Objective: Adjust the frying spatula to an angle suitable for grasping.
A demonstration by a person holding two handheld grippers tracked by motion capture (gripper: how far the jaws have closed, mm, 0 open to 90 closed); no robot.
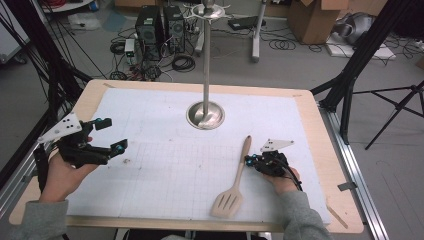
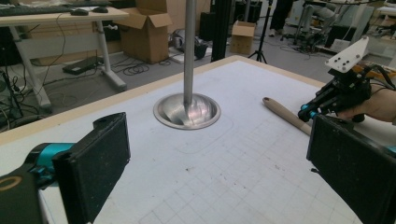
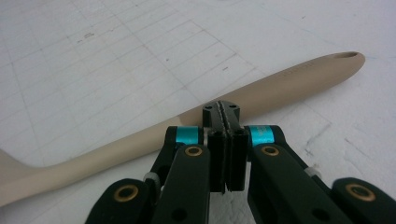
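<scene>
Spatula (image 1: 235, 180) lies flat on the worktop (image 1: 165, 175); your right hand-held gripper (image 1: 248, 159), jaws pressed together and empty, nudges its handle, probably to reposition it, while your left hand-held gripper (image 1: 113, 135) waits wide open.

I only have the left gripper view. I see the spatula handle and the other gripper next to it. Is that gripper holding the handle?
Observer: No. In the right gripper view the right gripper has its jaws shut together, tips against the side of the spatula handle, nothing between them.
Operator: Where is the spatula's blade?
Observer: In the high view the slotted blade lies flat near the table's front edge, the handle pointing toward the metal stand.
Operator: And my gripper?
Observer: The left gripper is open near the left edge, holding nothing.
</scene>
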